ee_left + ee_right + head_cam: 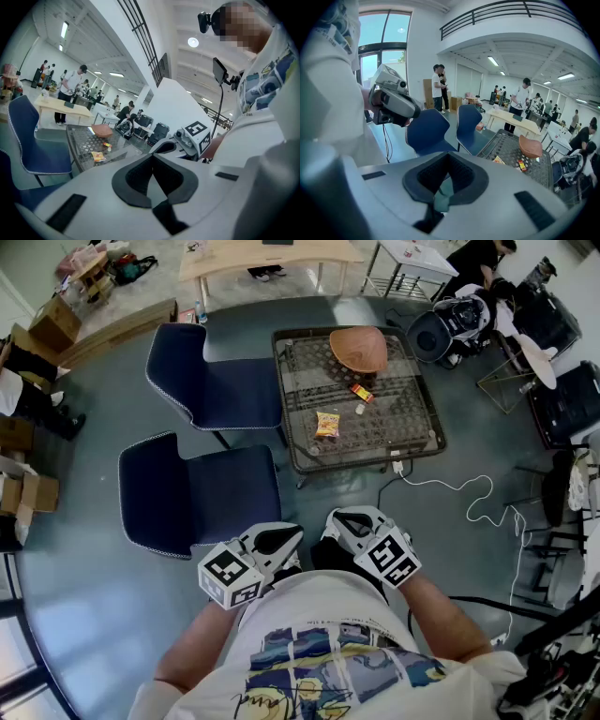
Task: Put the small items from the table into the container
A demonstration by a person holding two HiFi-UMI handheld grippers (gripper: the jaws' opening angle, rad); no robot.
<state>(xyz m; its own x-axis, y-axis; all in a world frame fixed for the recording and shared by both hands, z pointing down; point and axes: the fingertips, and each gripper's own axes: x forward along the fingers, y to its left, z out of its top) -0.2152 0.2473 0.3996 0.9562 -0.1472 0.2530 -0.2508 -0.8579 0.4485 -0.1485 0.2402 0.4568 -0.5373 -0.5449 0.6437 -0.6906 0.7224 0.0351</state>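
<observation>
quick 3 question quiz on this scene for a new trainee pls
1. True or false: the yellow snack packet already lies inside the brown container.
2. The left gripper and the right gripper are: A) both shut and empty, B) both open, C) each shut on an item.
3. How many blue chairs stand beside the table?
Key: 1 false; 2 A; 3 two.
</observation>
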